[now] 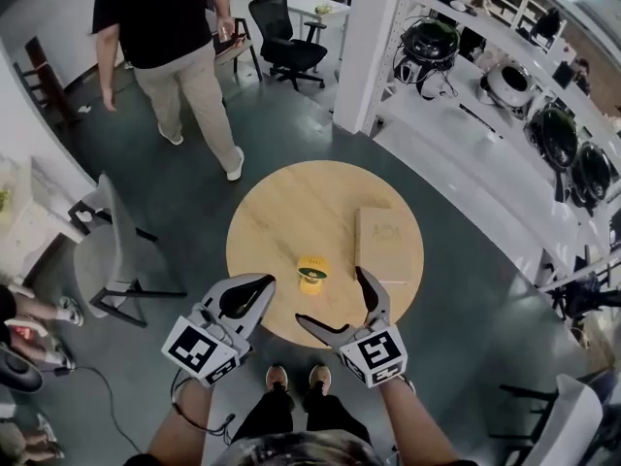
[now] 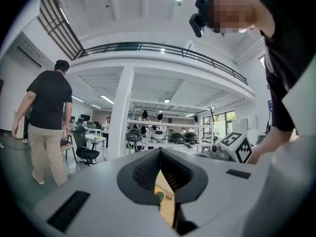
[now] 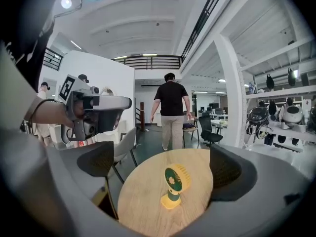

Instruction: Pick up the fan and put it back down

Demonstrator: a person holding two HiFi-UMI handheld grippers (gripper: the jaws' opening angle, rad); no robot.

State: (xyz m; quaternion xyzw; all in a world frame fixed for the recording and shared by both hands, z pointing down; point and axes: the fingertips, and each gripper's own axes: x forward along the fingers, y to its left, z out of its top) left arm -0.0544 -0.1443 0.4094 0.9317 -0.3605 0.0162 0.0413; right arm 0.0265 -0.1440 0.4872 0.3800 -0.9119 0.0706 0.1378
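A small yellow and green fan (image 1: 312,273) stands upright on the round wooden table (image 1: 281,212), near its front edge. My right gripper (image 1: 332,297) hangs above the table's near edge, just this side of the fan, with its jaws wide apart and nothing between them. In the right gripper view the fan (image 3: 174,184) stands ahead of the open right gripper (image 3: 160,164), apart from both pads. My left gripper (image 1: 260,284) is to the fan's left, its jaws together and empty. In the left gripper view the pads (image 2: 148,169) meet, and a sliver of the fan (image 2: 159,196) shows below them.
A tan flat box (image 1: 381,244) lies on the table's right side. A person in a black shirt (image 1: 175,37) walks away beyond the table. A grey chair (image 1: 107,250) stands at left, a black office chair (image 1: 281,37) behind, and white shelves with cookers (image 1: 505,95) at right.
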